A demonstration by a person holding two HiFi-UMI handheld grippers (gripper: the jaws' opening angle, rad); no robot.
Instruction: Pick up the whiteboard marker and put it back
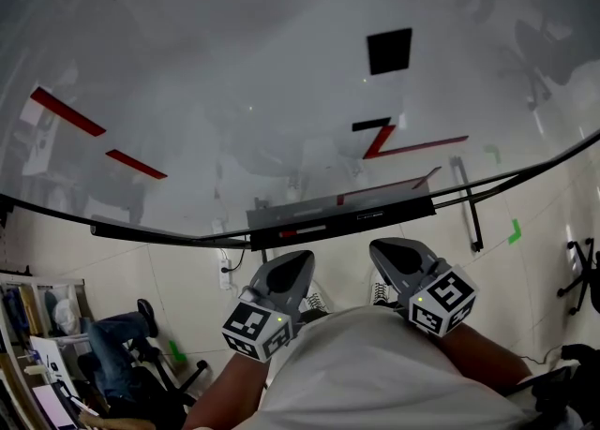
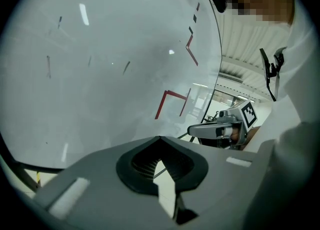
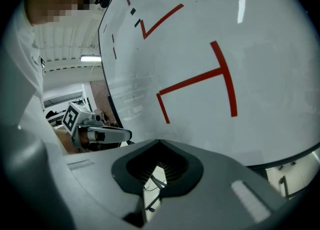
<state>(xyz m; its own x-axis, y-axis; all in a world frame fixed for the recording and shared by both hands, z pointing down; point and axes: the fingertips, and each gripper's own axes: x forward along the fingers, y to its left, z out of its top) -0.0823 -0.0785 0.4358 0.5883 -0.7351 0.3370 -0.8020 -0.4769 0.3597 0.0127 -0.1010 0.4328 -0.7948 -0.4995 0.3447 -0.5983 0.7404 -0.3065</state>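
The glossy whiteboard (image 1: 234,72) carries hand-drawn red strokes rather than words: a Z-like figure (image 1: 394,145) beside a solid black square (image 1: 389,51), and two slanted red dashes (image 1: 66,111) far to the left. In the right gripper view one red mark reads as a T lying on its side (image 3: 220,76). A dark ledge (image 1: 375,205) runs along the board's lower edge; the pale print on it is too small to read. A slim stick with a red part lies flat on the ledge near its left end. It appears to be the whiteboard marker (image 1: 298,230), though it is too small to be sure. The person holds both tools low and close against a white shirt (image 1: 375,372), with the forearms bent inward and the tips angled up toward the ledge but well short of it. The left tongs (image 1: 298,261) and right tongs (image 1: 386,252) sit side by side, apart from each other. Each bears a cube (image 1: 255,330) printed with black-and-white square patterns. The bodies are smooth matte grey plastic. In the left gripper view the left tongs (image 2: 160,139) have their tips together, and the ribbed black pads frame a diamond-shaped hollow with nothing in it. The right tongs (image 3: 159,144) are likewise closed and empty. Cream floor tiles (image 1: 187,278) show below the board.
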